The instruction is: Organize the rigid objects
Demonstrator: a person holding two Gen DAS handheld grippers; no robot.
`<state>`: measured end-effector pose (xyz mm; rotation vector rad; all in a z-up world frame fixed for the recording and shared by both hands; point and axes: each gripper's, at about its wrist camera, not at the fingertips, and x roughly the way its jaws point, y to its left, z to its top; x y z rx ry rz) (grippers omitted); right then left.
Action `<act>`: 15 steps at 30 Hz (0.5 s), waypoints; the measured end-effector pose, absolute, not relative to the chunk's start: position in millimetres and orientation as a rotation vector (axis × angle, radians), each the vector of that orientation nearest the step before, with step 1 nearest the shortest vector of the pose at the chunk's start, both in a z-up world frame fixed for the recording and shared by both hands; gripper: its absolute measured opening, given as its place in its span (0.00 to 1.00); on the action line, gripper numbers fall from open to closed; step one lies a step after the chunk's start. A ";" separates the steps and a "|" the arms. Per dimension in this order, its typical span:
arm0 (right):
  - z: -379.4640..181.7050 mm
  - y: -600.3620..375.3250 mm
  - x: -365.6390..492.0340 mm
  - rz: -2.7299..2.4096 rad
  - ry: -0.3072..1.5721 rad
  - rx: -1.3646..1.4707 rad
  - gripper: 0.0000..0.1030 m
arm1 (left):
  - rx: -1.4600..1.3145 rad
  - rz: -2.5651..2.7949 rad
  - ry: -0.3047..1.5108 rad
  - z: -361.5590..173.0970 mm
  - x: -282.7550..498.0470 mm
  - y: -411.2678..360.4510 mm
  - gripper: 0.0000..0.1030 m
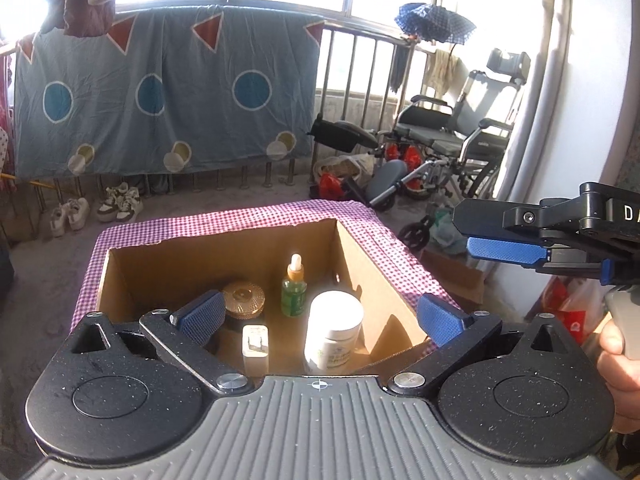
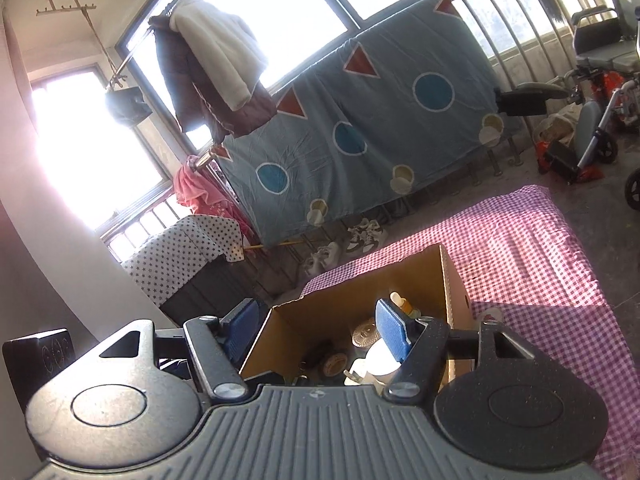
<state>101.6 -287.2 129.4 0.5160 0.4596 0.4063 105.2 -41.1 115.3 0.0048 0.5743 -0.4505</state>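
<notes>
Checkered cloth (image 2: pixel 532 248) covers low surface; open cardboard box (image 1: pixel 384 280) sits on it.

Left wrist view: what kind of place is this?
Probably an enclosed home balcony used for drying and storage: a quilt draped over the window railing, a folded wheelchair, and shoes on the floor.

Left gripper (image 1: pixel 320 316), right gripper (image 2: pixel 316 330): jaws apart (nothing held).

The box (image 1: pixel 372 280) is matt brown cardboard on checked cloth (image 1: pixel 400 248). The green dropper bottle (image 1: pixel 294 296) looks glossy; the white jar (image 1: pixel 334 328), smooth plastic.
</notes>
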 end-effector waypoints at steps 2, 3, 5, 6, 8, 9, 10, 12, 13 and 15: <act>128.8 -283.2 96.1 0.402 0.455 0.504 0.70 | -0.011 -0.428 0.571 116.8 101.4 -35.2 1.00; 128.1 -281.3 93.9 0.399 0.455 0.501 0.70 | -0.019 -0.410 0.571 117.4 99.9 -31.9 1.00; 125.1 -278.2 89.8 0.392 0.462 0.499 0.71 | -0.025 -0.378 0.578 117.8 97.6 -26.9 1.00; 123.2 -276.9 88.2 0.388 0.468 0.500 0.71 | -0.028 -0.357 0.580 117.4 95.5 -23.7 1.00; 119.3 -272.7 85.0 0.381 0.486 0.495 0.71 | -0.028 -0.329 0.582 117.4 93.5 -19.2 1.00; 117.0 -271.4 83.9 0.378 0.493 0.494 0.72 | -0.028 -0.312 0.582 117.0 91.9 -16.1 1.00; 114.9 -269.6 82.8 0.375 0.501 0.492 0.73 | -0.028 -0.299 0.580 116.8 89.2 -13.9 1.00; 111.2 -265.6 80.2 0.368 0.517 0.484 0.76 | -0.027 -0.272 0.577 115.6 85.6 -7.2 1.00; 109.5 -263.9 79.7 0.365 0.524 0.481 0.76 | -0.028 -0.263 0.576 114.3 82.7 -4.0 1.00; 105.0 -258.9 76.9 0.355 0.545 0.474 0.76 | -0.034 -0.230 0.574 111.8 79.2 0.9 1.00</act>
